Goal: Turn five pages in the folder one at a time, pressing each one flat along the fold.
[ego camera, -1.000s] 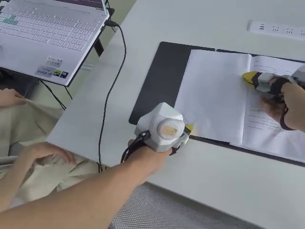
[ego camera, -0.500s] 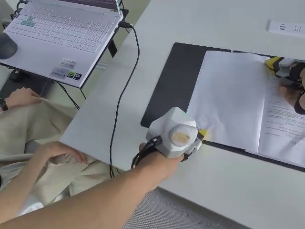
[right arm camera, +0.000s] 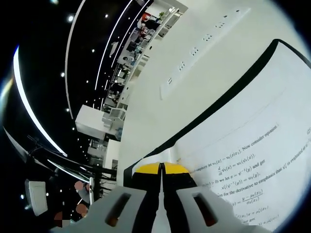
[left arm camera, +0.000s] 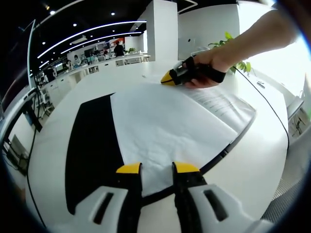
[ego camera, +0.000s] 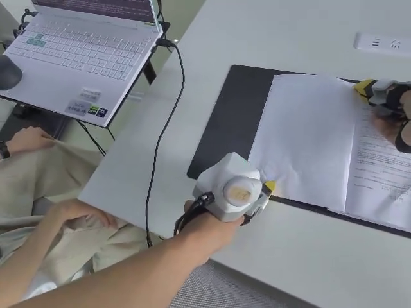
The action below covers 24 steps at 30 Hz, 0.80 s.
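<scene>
The black folder [ego camera: 221, 125] lies open on the white table, with a blank turned page [ego camera: 302, 135] on its left half and a printed page [ego camera: 385, 167] on its right. My left gripper [ego camera: 268, 187] rests at the near corner of the blank page. Its jaws stand slightly apart, with the page's edge [left arm camera: 160, 155] just ahead of them. My right gripper [ego camera: 364, 86] is shut with nothing held, its tips [right arm camera: 160, 167] pressed down on the fold near the folder's far edge. From the left gripper view it appears as a held gripper [left arm camera: 172, 76] beyond the page.
A laptop [ego camera: 83, 58] stands at the far left, and its black cable [ego camera: 160, 128] runs over the table edge. A white power strip [ego camera: 382, 43] lies beyond the folder. A person's hand [ego camera: 77, 212] rests low on the left.
My right gripper has slid along the fold toward the folder's far edge. The left gripper stays at the page's near corner. The head camera has shifted.
</scene>
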Motion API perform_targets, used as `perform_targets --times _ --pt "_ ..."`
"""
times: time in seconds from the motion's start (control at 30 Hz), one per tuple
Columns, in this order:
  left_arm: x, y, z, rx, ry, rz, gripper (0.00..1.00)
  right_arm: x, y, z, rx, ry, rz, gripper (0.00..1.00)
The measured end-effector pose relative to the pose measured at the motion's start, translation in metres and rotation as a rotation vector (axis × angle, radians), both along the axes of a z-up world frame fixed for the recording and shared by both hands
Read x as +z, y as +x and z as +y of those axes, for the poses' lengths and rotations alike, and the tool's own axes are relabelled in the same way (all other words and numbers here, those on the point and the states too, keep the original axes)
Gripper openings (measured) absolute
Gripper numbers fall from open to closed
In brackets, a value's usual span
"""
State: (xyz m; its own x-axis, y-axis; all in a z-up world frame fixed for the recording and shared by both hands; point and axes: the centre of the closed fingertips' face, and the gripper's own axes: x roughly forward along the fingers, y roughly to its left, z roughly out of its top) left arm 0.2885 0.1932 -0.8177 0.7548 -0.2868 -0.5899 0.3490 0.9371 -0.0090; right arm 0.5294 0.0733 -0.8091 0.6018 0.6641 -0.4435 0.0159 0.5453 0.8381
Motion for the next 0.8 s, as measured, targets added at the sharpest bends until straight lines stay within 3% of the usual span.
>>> perform_targets --times 0.13,0.53,0.8 --pt "0.0 0.0 0.0 0.0 0.001 0.002 0.23 0.0 -0.014 0.001 0.038 -0.007 0.004 0.0" --pt "0.0 -0.001 0.0 -0.01 0.008 0.005 0.23 0.006 -0.064 0.002 0.134 0.045 0.031 0.0" --pt "0.0 0.0 0.0 -0.015 0.01 0.006 0.23 0.009 -0.108 0.002 0.204 0.064 0.042 0.0"
